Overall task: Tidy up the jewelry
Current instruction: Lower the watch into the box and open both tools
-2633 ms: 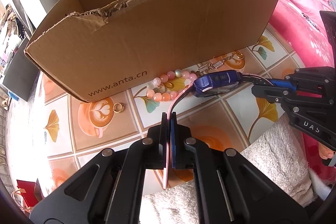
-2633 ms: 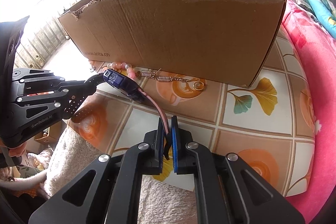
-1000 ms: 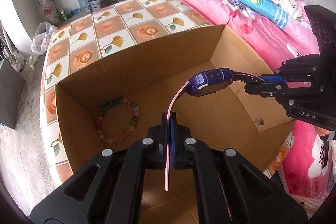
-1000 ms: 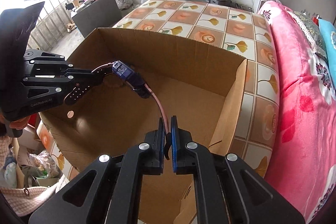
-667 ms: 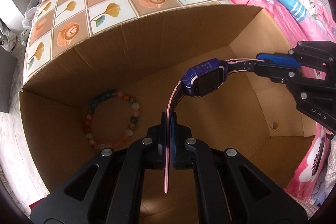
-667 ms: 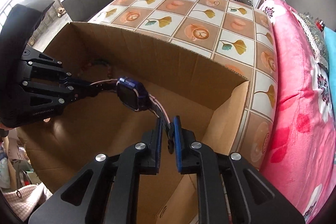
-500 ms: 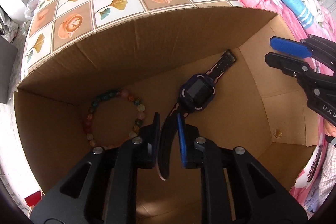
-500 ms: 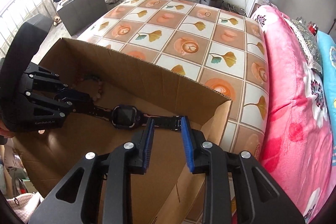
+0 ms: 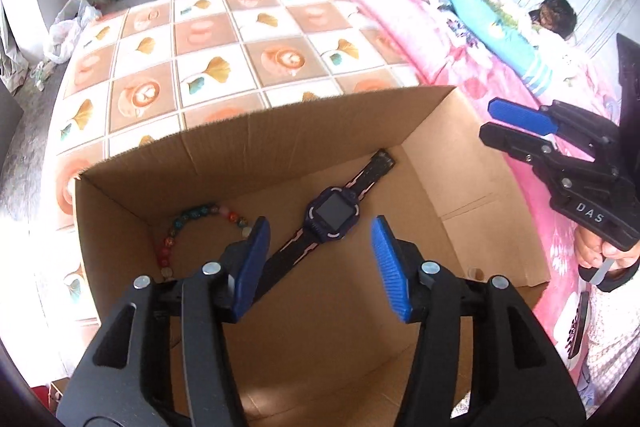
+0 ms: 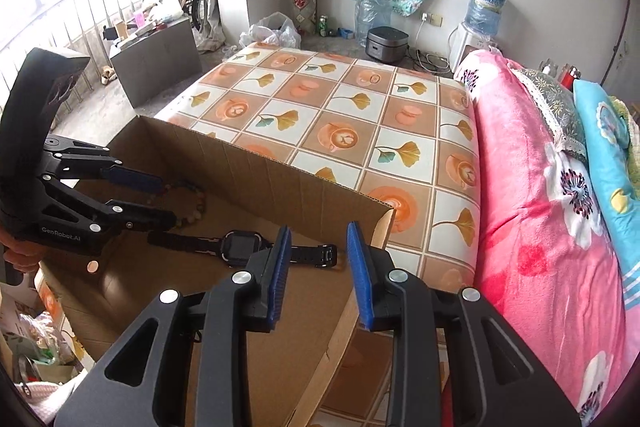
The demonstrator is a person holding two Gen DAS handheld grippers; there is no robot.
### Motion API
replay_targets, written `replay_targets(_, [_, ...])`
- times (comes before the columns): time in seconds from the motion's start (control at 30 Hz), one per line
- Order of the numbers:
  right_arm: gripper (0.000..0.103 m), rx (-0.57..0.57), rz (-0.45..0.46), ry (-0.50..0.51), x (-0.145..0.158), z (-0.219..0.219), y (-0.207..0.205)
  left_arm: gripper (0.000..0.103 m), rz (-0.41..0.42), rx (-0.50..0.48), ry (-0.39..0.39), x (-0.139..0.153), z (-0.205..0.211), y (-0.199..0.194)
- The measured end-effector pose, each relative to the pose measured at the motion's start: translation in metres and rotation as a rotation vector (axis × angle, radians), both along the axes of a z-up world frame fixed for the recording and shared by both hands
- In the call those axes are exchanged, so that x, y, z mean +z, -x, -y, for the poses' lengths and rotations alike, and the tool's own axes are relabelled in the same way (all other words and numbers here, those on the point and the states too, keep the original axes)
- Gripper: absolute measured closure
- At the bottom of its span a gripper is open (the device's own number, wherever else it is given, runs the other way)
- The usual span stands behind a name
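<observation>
A dark blue watch (image 9: 332,215) with a black strap lies flat on the floor of the open cardboard box (image 9: 300,139). A bracelet of coloured beads (image 9: 188,223) lies to its left in the box. My left gripper (image 9: 320,227) hangs above the watch with its jaws opening and nothing between them. In the right wrist view the watch (image 10: 242,245) lies loose below my right gripper (image 10: 319,229), whose jaws are also opening and hold nothing. The left gripper (image 10: 164,199) reaches into the box (image 10: 280,179) from the left, over the bracelet (image 10: 192,203).
The box stands on a table with a leaf-and-cup patterned cloth (image 9: 200,47). A bed with a pink flowered blanket (image 10: 540,207) runs along the right side, and a person (image 9: 554,15) lies on it far back. The right gripper (image 9: 486,121) hovers over the box's right wall.
Both grippers let go of the watch strap and the watch dropped flat onto the box floor. Both sets of jaws have spread wider and have drawn back from the watch.
</observation>
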State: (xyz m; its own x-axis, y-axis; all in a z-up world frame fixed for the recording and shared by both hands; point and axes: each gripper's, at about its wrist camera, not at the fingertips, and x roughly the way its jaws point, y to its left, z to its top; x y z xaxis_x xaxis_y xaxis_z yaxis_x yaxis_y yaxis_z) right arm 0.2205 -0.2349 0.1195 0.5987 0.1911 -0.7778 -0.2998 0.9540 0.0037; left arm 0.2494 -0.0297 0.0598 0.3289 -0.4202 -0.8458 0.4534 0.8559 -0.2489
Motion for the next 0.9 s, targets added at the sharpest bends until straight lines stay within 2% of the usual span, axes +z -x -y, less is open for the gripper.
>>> replay_targets(0.2, [0.070, -0.030, 0.067, -0.128, 0.028, 0.009, 0.053, 0.035, 0.141, -0.018, 0.099, 0.052, -0.021, 0.059])
replay_targets(0.27, [0.067, -0.029, 0.075, -0.180, 0.032, 0.009, 0.076, 0.028, 0.188, -0.022, 0.127, 0.062, -0.033, 0.086])
replay_targets(0.4, [0.063, 0.022, 0.091, -0.269, 0.028, 0.000, 0.127, 0.021, 0.278, -0.032, 0.180, 0.068, -0.061, 0.146])
replay_targets(0.53, [0.063, 0.072, 0.065, -0.377, 0.002, -0.011, 0.173, 0.018, 0.342, -0.035, 0.189, 0.047, -0.080, 0.199])
replay_targets(0.6, [0.063, 0.072, 0.026, -0.419, -0.018, -0.017, 0.188, 0.017, 0.317, -0.017, 0.196, 0.028, -0.086, 0.213])
replay_targets(0.67, [0.063, 0.055, -0.021, -0.438, -0.037, -0.023, 0.193, 0.017, 0.275, 0.008, 0.182, 0.007, -0.088, 0.217])
replay_targets(0.77, [0.063, 0.003, -0.067, -0.445, -0.058, -0.027, 0.188, 0.017, 0.251, 0.055, 0.110, -0.021, -0.083, 0.214])
replay_targets(0.9, [0.063, -0.077, -0.095, -0.455, -0.070, -0.022, 0.173, 0.017, 0.264, 0.079, 0.069, -0.037, -0.077, 0.203])
